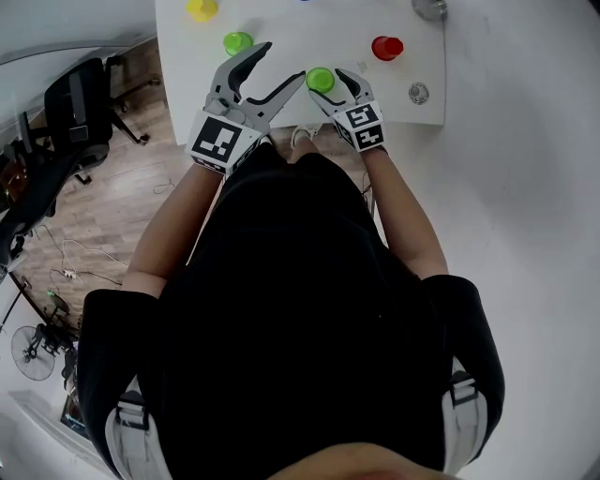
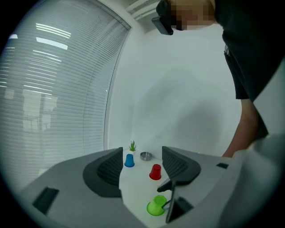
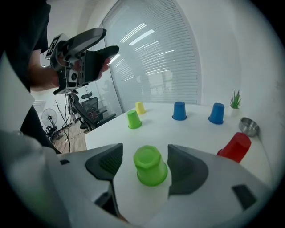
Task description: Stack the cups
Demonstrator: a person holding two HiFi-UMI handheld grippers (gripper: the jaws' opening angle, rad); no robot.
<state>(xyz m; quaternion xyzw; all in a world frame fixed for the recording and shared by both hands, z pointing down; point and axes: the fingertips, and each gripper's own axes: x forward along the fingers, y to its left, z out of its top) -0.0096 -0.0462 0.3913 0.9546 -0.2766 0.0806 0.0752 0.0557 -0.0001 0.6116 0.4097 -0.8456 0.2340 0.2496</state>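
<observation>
**Desk:** Left hand, pose and fingers?

**Operator:** I hold the left gripper (image 1: 281, 64) at upper centre of the head view, with the forearm rising from the lower left. It points roughly level across the white table (image 1: 178, 94). Its jaws are spread and nothing sits between the pads. Its own view frames only distant items in the gap, among them a red cup (image 2: 155, 172).

**Desk:** Right hand?

**Operator:** The right gripper (image 1: 328, 82) sits just right of the left one, tipped down at the near table edge. Its jaws stand apart on either side of the green cup (image 3: 150, 167), which rests upside down on the table. I see a gap at each pad, so there is no pinch.

**Desk:** Where do the views differ?

**Operator:** The head view cuts off the far table. At its upper left it shows a second green cup (image 1: 237, 42) and a yellow cup (image 1: 202, 9). The right gripper view adds the left gripper high at its upper left. Further right it adds a blue cup (image 3: 179, 111), another blue one (image 3: 217, 113), a small plant (image 3: 234, 101) and a metal bowl (image 3: 248, 126).
</observation>
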